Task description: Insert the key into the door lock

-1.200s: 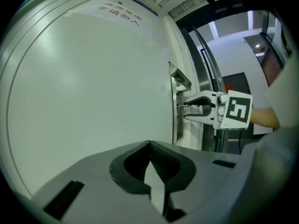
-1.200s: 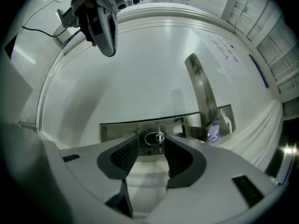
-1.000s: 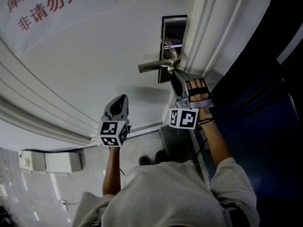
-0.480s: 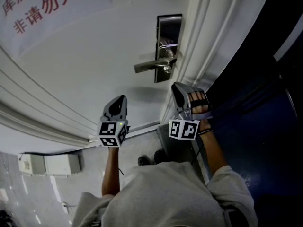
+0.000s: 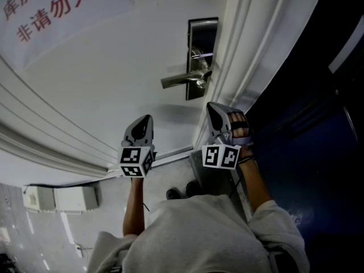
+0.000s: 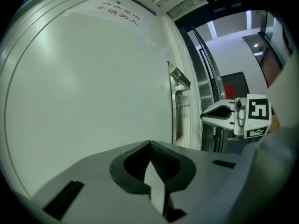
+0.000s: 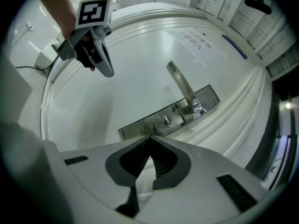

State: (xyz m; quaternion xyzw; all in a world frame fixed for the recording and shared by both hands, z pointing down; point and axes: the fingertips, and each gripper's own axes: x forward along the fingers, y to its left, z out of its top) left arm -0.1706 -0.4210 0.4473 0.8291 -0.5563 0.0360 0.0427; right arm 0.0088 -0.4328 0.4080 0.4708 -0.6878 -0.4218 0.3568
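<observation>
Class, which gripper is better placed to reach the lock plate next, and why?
Right. The right gripper sits close to the lock plate, pointing at it; the left gripper is further aside, facing bare door. Both are shut and empty.

Glossy grey floor (image 5: 40, 246); white box (image 5: 57, 197); dark blue surface (image 5: 318, 169) right.

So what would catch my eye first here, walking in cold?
Probably the steel lock plate with its lever handle on the white door, a key sitting in its keyhole. Below it in the head view, the left gripper and right gripper point at the door, both shut and empty; a red-lettered sign hangs top left.
</observation>
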